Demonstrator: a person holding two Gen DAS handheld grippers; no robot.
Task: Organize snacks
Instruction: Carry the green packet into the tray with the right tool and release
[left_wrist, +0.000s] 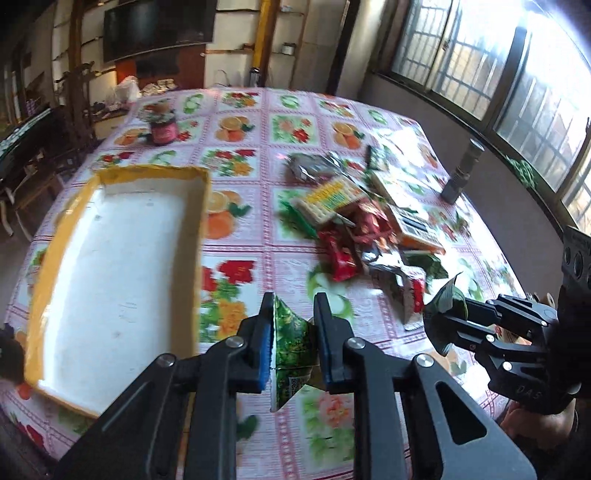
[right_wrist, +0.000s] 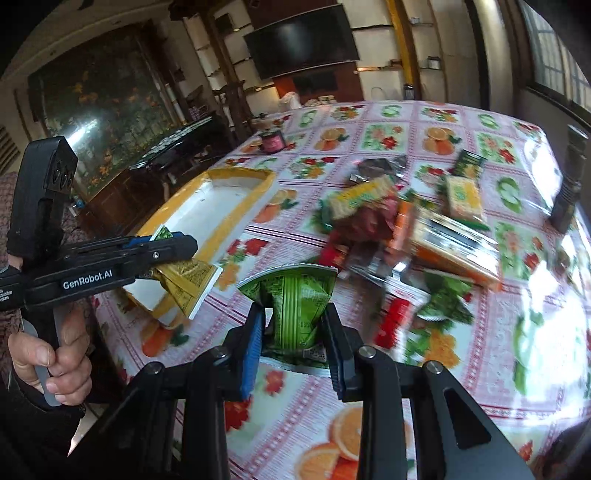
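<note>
My left gripper (left_wrist: 293, 314) is shut on a green snack packet (left_wrist: 291, 347), held above the table just right of the yellow-rimmed white tray (left_wrist: 114, 266). In the right wrist view the left gripper (right_wrist: 184, 245) holds that packet (right_wrist: 186, 282) over the tray's near corner (right_wrist: 207, 206). My right gripper (right_wrist: 295, 314) is shut on a green snack pouch (right_wrist: 295, 306) above the tablecloth. In the left wrist view the right gripper (left_wrist: 439, 317) holds its pouch (left_wrist: 447, 295) at the right. A pile of mixed snack packets (left_wrist: 354, 229) lies in the table's middle; it also shows in the right wrist view (right_wrist: 413, 236).
A floral tablecloth (left_wrist: 258, 155) covers the table. A red jar (left_wrist: 162, 127) stands at the far left, also in the right wrist view (right_wrist: 272, 142). A dark cylinder (left_wrist: 461, 173) stands near the right edge by the windows. A TV and shelves lie beyond the table.
</note>
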